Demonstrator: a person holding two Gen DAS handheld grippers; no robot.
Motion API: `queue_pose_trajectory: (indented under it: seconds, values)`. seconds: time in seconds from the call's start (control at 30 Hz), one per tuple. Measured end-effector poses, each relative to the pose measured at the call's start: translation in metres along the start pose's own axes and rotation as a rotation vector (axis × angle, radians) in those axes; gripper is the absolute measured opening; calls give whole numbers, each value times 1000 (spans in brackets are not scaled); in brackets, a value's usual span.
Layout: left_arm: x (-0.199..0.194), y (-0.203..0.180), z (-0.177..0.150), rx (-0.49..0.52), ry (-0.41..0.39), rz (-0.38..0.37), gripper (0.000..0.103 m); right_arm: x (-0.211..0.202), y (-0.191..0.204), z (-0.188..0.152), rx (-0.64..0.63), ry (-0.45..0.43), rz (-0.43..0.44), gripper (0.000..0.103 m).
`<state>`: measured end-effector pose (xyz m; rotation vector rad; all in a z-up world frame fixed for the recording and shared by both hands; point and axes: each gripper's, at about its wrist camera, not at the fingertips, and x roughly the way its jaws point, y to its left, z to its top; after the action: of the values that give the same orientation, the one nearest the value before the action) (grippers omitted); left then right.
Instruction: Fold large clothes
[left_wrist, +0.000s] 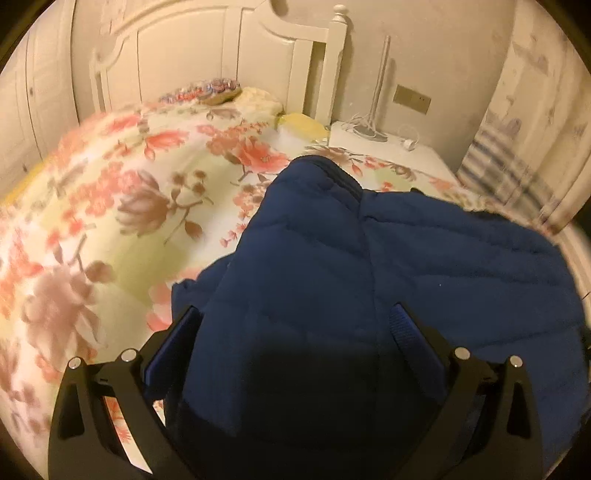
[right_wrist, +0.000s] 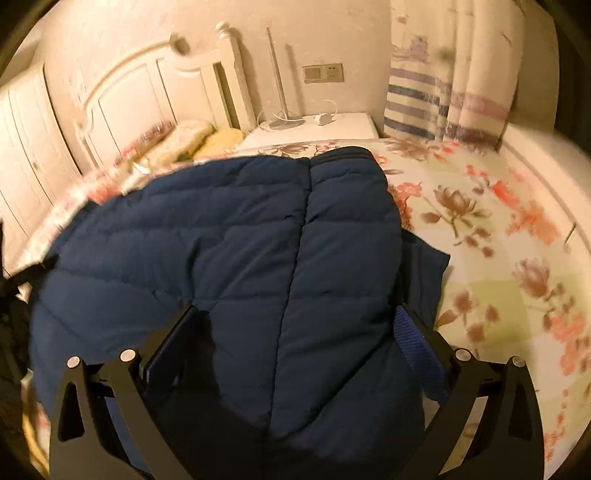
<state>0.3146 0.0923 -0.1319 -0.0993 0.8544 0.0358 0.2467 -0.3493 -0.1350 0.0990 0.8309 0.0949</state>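
Note:
A navy quilted puffer jacket (left_wrist: 369, 258) lies spread on the floral bedspread (left_wrist: 110, 184), a sleeve with a ribbed cuff pointing toward the headboard. My left gripper (left_wrist: 295, 314) is open, its black fingers (left_wrist: 184, 332) straddling the jacket's near left part. In the right wrist view the same jacket (right_wrist: 240, 240) fills the middle. My right gripper (right_wrist: 295, 314) is open too, its fingers (right_wrist: 417, 339) spread around the bulky near right part. The padding bulges up between both pairs of jaws. The jacket's near edge is hidden under the grippers.
A white headboard (left_wrist: 184, 55) and pillows (left_wrist: 221, 92) are at the far end. A white nightstand (right_wrist: 314, 125) with a lamp base and cable stands beside the bed. A striped curtain (right_wrist: 443, 92) hangs at the right. Dark clothing (right_wrist: 11, 295) sits at the left edge.

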Motion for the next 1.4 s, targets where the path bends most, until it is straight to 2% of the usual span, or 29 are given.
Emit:
queue_pose_trajectory:
  seconds: [0.07, 0.13, 0.17, 0.2, 0.3, 0.37, 0.47, 0.5, 0.57, 0.67, 0.7, 0.83, 0.9, 0.97, 1.0, 1.03, 1.07, 1.17, 1.3, 1.4]
  values:
    - [-1, 0, 0, -4, 3, 0, 101, 0, -1, 0, 14, 6, 6, 98]
    - [-11, 1, 1, -13, 4, 37, 101, -13, 2, 0, 40, 0, -61, 98]
    - [-20, -1, -1, -10, -12, 60, 100, -17, 3, 0, 42, -12, -86, 98]
    - [-33, -5, -4, 3, -41, 67, 100, -30, 13, -2, 27, -39, -75, 98]
    - [-63, -33, -8, 66, -102, 1, 101, -60, 55, -8, -75, -105, -33, 98]
    - [-75, -57, -17, 123, -122, -44, 101, -64, 87, -15, -176, -99, -8, 98]
    - [-63, -105, -44, 256, -73, -69, 101, -42, 132, -34, -329, -36, -24, 98]
    - [-51, -116, -56, 297, -49, -35, 101, -30, 139, -43, -350, -20, -41, 99]
    - [-46, -124, -66, 333, -98, 15, 101, -24, 135, -51, -330, -47, -30, 99]
    - [-44, -115, -59, 315, -35, -21, 101, -25, 127, -48, -336, -26, -10, 98]
    - [-47, -110, -57, 314, -30, -8, 101, -28, 126, -46, -339, -17, -16, 98]
    - [-63, -66, -59, 223, -58, 46, 101, -52, 101, -43, -264, -48, -57, 98]
    - [-61, -32, -63, 156, -56, 86, 101, -61, 68, -46, -174, -63, -89, 98]
    - [-57, -6, -69, 104, -43, 32, 101, -57, 39, -52, -92, -36, -99, 98]
    - [-56, 2, -69, 85, -37, -1, 101, -54, 25, -57, -47, -25, -60, 99]
    - [-57, 2, -69, 89, -36, 4, 101, -50, 13, -62, -4, -23, 1, 99]
    - [-55, -3, -69, 111, -34, 26, 101, -48, 10, -64, 6, -21, 18, 99]
    - [-51, -17, -66, 163, -31, 93, 101, -45, 16, -61, -16, -14, -12, 99]
    - [-48, -10, -66, 145, -22, 65, 101, -51, 13, -63, 19, -18, 0, 98]
    - [-48, -10, -67, 148, -24, 70, 101, -74, 14, -69, 43, -45, -12, 98]
